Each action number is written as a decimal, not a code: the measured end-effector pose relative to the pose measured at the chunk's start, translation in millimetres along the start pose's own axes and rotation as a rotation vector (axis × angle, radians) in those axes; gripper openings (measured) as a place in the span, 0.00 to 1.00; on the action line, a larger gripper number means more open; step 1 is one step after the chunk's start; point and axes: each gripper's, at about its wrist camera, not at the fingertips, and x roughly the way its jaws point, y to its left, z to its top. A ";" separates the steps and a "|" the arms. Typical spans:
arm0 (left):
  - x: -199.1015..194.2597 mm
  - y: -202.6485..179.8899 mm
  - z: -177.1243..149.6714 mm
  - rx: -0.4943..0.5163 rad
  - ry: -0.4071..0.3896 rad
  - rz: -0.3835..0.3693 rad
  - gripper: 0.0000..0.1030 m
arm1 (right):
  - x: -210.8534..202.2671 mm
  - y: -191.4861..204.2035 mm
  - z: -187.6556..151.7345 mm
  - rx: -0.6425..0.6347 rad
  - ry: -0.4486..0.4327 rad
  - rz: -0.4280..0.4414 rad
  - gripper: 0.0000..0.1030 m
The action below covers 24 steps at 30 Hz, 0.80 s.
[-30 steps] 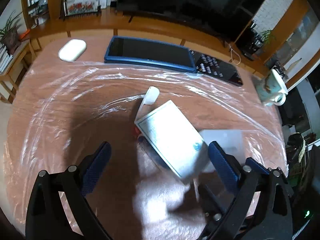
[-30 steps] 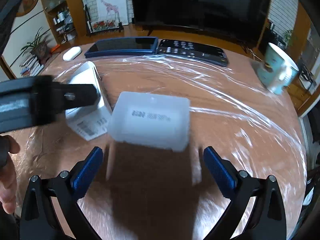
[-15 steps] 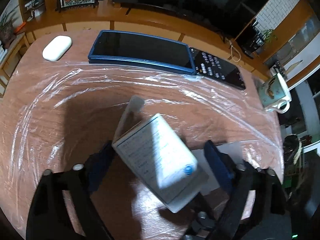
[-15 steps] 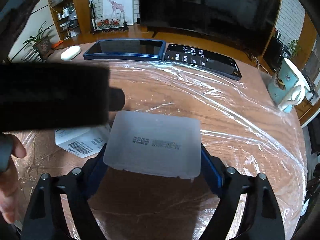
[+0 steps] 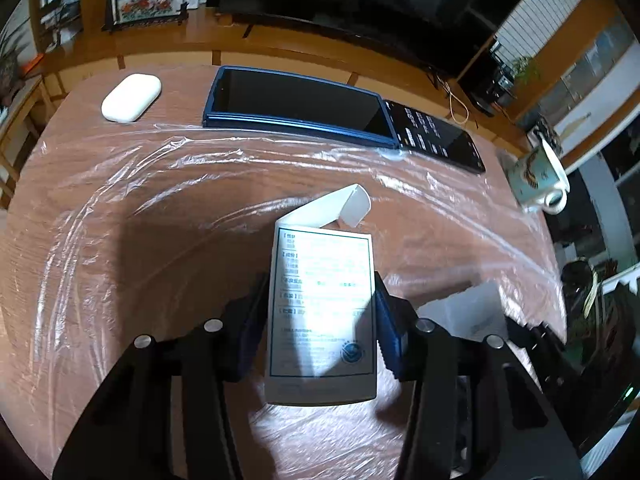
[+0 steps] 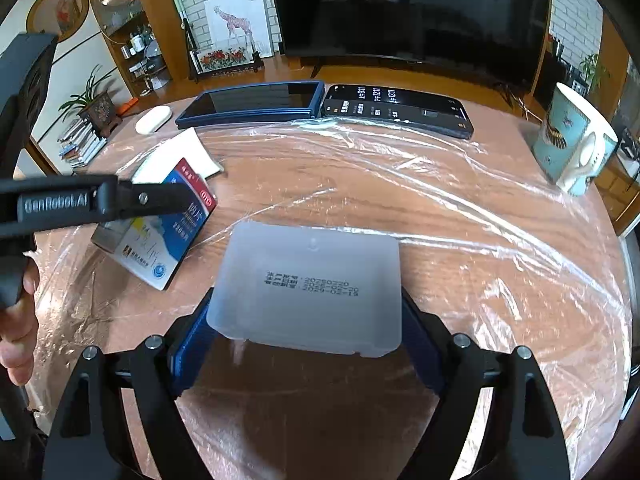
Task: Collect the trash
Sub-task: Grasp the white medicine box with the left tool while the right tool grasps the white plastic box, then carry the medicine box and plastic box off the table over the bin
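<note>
A white medicine box (image 5: 322,312) with printed text and an open flap stands between the blue pads of my left gripper (image 5: 320,300). The jaws are closing and both pads press on the box's sides. From the right wrist view the same box (image 6: 160,240) shows its red and blue face, tilted, under a left gripper finger (image 6: 152,198). A translucent plastic case (image 6: 312,276) with a printed date sits between the pads of my right gripper (image 6: 306,312), which grip its two sides. That case (image 5: 472,312) also shows at the right of the left wrist view.
Clear plastic film (image 5: 160,168) covers the round wooden table (image 5: 80,280). At the far edge lie a white earbud case (image 5: 130,96), a blue tablet (image 5: 296,104) and a dark phone (image 5: 436,132). A teal mug (image 6: 572,144) stands far right. A person's hand (image 6: 16,320) holds the left gripper.
The left jaws closed onto the medicine box, which turned from slanted to straight between the pads. The right jaws closed onto the plastic case about half a second ago and still hold it.
</note>
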 end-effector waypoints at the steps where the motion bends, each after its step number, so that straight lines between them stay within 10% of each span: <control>1: -2.8 -0.7 -3.6 0.015 -0.009 0.007 0.47 | -3.0 -0.7 -1.6 0.004 -0.002 0.003 0.80; 24: -71.5 -25.1 -85.8 0.252 -0.152 0.159 0.47 | -84.3 1.8 -54.8 0.111 -0.052 0.016 0.80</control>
